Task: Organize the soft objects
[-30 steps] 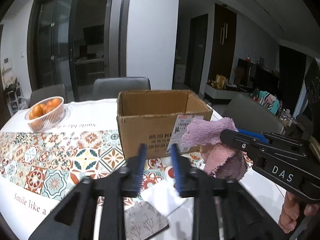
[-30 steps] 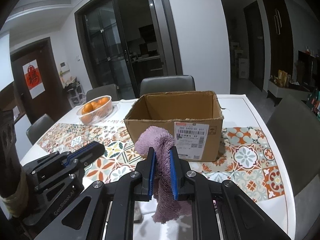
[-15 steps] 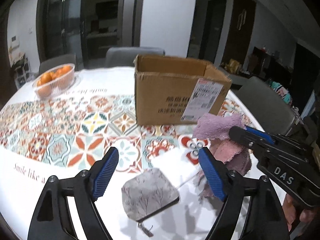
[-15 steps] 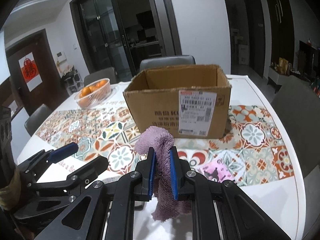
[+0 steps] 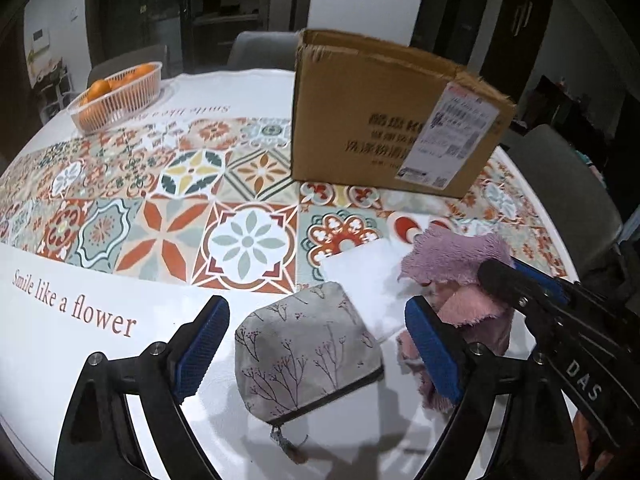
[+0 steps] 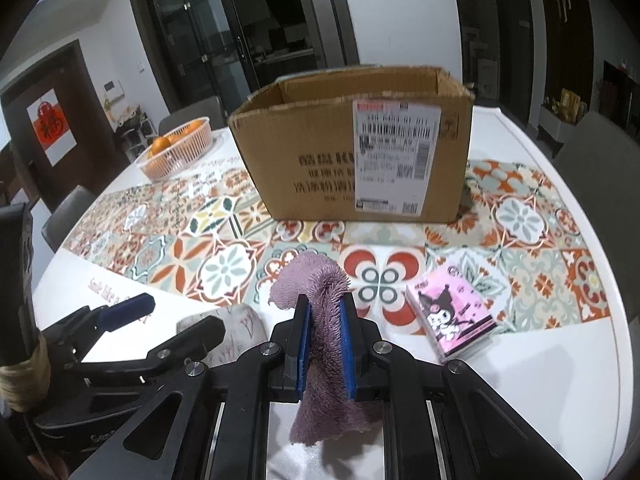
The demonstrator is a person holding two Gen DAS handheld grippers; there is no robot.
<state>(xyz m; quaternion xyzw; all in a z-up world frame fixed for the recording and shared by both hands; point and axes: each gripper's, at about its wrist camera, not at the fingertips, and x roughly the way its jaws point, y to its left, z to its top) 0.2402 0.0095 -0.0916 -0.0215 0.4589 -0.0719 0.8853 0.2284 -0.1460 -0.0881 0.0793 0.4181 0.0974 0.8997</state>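
A white table (image 6: 552, 364) carries a runner of patterned floral tiles (image 5: 244, 240) and the printed words "Smile like a flower". At its far side stands an open cardboard box (image 6: 320, 152) with a shipping label; a basket of oranges (image 5: 116, 96) sits far left. Grey chairs ring the table, with dark glass doors and a white wall beyond.

The left gripper (image 5: 316, 344) hangs with its blue pads spread wide either side of a grey floral zip pouch (image 5: 304, 352), not touching it. The right gripper (image 6: 325, 344) is clenched on a purple fluffy cloth (image 6: 320, 312), held above the near table. A pink cartoon tissue pack (image 6: 450, 320) lies to its right.
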